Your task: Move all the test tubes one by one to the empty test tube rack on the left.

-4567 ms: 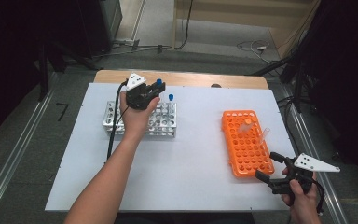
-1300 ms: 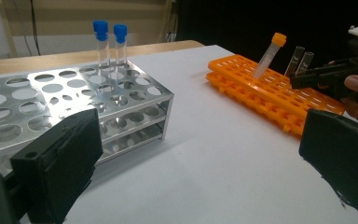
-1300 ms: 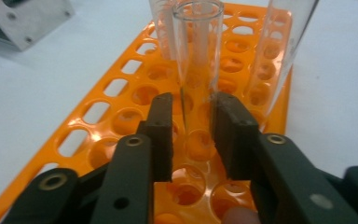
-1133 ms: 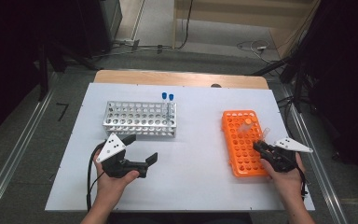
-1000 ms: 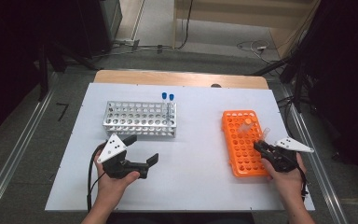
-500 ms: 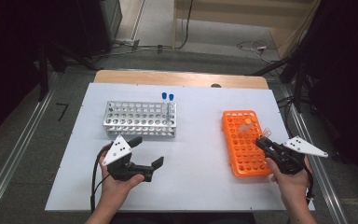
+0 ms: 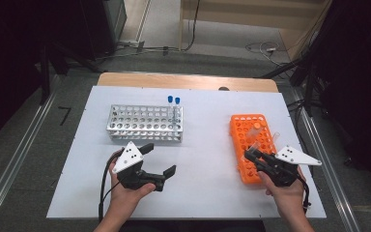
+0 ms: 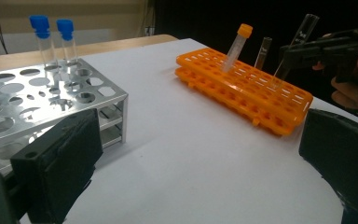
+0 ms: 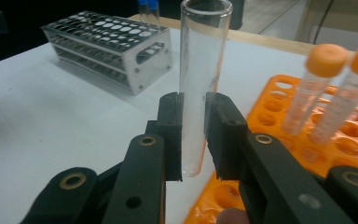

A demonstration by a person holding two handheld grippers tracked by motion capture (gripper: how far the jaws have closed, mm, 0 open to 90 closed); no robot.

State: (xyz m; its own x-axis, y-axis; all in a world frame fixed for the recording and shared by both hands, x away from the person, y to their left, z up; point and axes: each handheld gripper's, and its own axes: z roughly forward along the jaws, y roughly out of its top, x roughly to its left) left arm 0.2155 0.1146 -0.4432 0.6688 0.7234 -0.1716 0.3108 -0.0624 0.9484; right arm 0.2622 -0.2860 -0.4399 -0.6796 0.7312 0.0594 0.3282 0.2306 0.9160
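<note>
My right gripper (image 9: 193, 100) is shut on a clear, uncapped glass tube (image 9: 200, 84), held upright, its rounded bottom just above the near end of the orange rack (image 9: 279, 100). In the high view this gripper (image 7: 252, 155) sits at the orange rack's (image 7: 244, 133) near-left corner. Two orange-capped tubes (image 9: 314, 88) stand tilted in that rack. My left gripper (image 7: 158, 159) rests open on the table in front of the silver rack (image 7: 145, 123), nothing between its fingers (image 8: 60, 163). Two blue-capped tubes (image 7: 174, 100) stand in the silver rack's far right corner.
The white table top (image 7: 203, 183) lies bare between the two racks. The left gripper view shows the right gripper's tube (image 8: 298, 44) over the orange rack (image 8: 242, 88), beside another uncapped tube (image 8: 263, 51). Dark floor and cables lie beyond the table's far edge.
The right gripper has risen a little and shifted over the orange rack's near end, carrying the clear tube. The left gripper has barely moved.
</note>
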